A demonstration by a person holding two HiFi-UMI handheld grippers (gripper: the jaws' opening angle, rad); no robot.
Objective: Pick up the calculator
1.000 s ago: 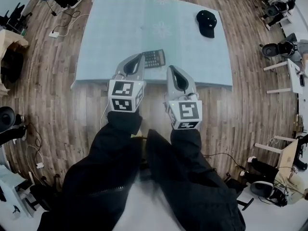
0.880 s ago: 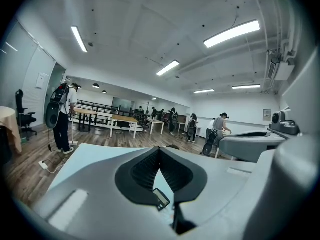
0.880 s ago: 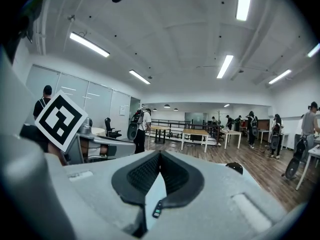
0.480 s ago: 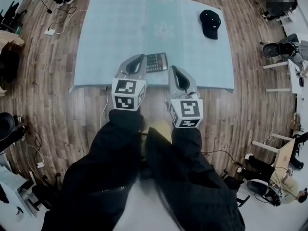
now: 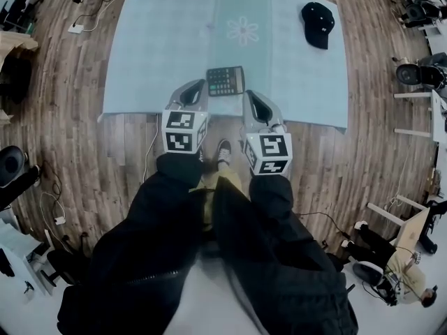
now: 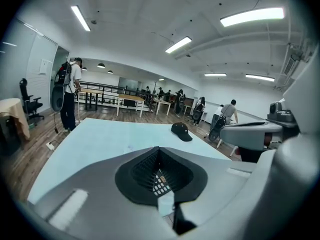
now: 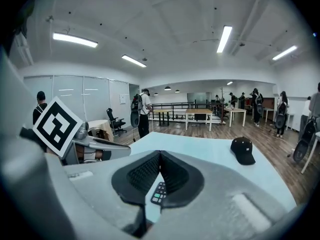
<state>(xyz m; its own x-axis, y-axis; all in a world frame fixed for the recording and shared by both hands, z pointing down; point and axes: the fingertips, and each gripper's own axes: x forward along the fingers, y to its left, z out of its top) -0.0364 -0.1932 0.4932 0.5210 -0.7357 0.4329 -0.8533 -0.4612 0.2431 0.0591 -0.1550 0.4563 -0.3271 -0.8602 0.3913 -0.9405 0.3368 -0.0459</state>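
Observation:
A dark calculator (image 5: 225, 81) lies flat near the front edge of the light blue table (image 5: 160, 47). Both grippers hover side by side just short of that edge, with the calculator ahead and between them. My left gripper (image 5: 198, 86) is shut and holds nothing; in the left gripper view its tips (image 6: 159, 149) meet and the calculator's keys (image 6: 159, 182) show in the gap below. My right gripper (image 5: 249, 97) is also shut and bare. In the right gripper view its tips (image 7: 160, 153) meet above the calculator (image 7: 159, 192).
A black cap (image 5: 318, 23) lies at the table's far right corner. Wooden floor surrounds the table, with cables (image 5: 77, 28) at the left and office chairs (image 5: 418, 74) at the right. A person with a backpack (image 6: 67, 96) stands beyond the far left corner.
Both grippers have sunk and come closer to the table's front edge. The table and calculator now fill more of the head view. Both jaws stayed shut.

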